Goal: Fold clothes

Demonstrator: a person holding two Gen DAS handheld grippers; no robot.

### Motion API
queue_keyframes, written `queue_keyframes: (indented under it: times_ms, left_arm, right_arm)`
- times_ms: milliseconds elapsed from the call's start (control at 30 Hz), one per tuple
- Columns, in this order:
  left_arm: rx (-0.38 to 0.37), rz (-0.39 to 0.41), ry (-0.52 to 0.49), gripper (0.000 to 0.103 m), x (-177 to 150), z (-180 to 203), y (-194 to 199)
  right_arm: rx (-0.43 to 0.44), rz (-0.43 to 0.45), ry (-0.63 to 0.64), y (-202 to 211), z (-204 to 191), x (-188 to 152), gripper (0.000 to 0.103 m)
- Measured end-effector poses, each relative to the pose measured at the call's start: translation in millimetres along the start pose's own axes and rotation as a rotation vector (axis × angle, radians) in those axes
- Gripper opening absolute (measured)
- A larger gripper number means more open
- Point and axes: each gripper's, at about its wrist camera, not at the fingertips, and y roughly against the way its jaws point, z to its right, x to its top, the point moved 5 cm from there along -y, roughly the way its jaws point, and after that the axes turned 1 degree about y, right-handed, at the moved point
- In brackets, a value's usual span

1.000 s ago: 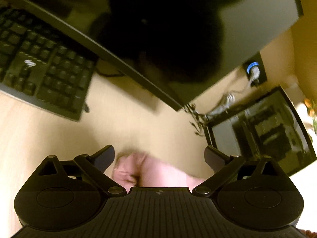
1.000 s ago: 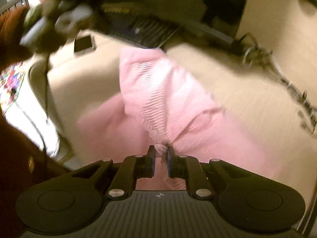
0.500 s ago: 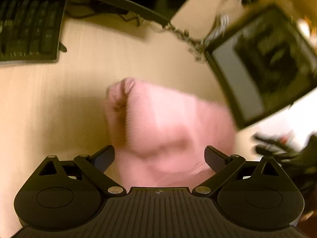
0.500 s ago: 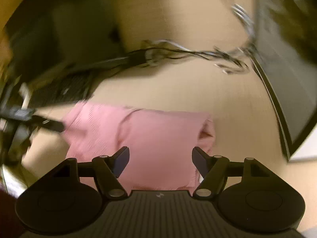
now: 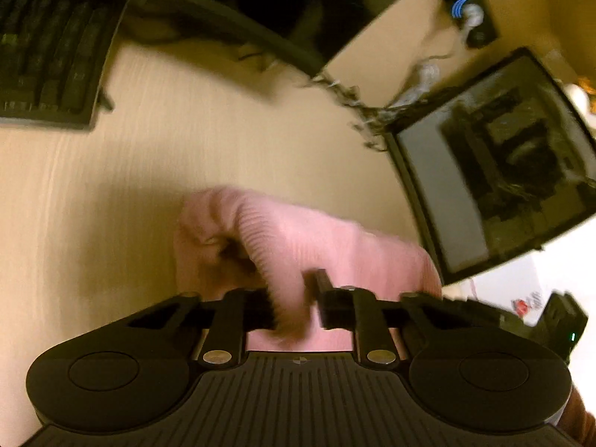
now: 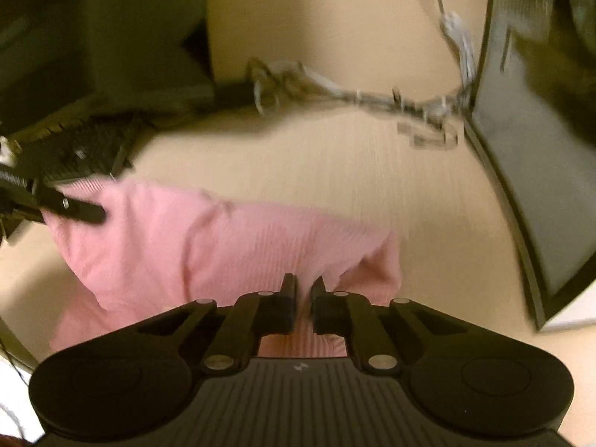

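A pink ribbed garment (image 6: 208,246) lies folded on the pale wooden desk (image 6: 335,164). In the left wrist view the pink garment (image 5: 298,238) bunches up into a ridge, and my left gripper (image 5: 298,298) is shut on that ridge of cloth. In the right wrist view my right gripper (image 6: 303,290) is shut on the garment's near right edge. My left gripper's dark fingers (image 6: 74,210) show in that view at the far left, over the garment's left corner.
A black keyboard (image 5: 48,56) lies at the back left under a dark monitor edge (image 5: 223,44). A tangle of cables (image 6: 372,93) crosses the back of the desk. A dark glass-sided computer case (image 5: 495,171) stands at the right.
Both grippers were open half a second ago and have since shut on the pink garment. The left one dropped closer to the cloth.
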Motion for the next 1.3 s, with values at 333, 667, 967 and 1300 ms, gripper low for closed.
queue_keyframes:
  times_ms: [333, 667, 967, 1300]
  left_arm:
    - [0.091, 0.036, 0.034, 0.017, -49, 6, 10]
    - [0.170, 0.106, 0.034, 0.017, -81, 20, 26]
    - [0.390, 0.088, 0.028, 0.042, -90, 3, 16]
    - [0.123, 0.241, 0.006, 0.098, -58, 68, 48]
  right_arm:
    - [0.133, -0.069, -0.043, 36, 14, -45, 0.007]
    - [0.114, 0.026, -0.026, 4, 22, -41, 0.008]
    - [0.056, -0.014, 0.107, -25, 31, -51, 0.037]
    - [0.220, 0.133, -0.043, 14, 48, 3, 0.098]
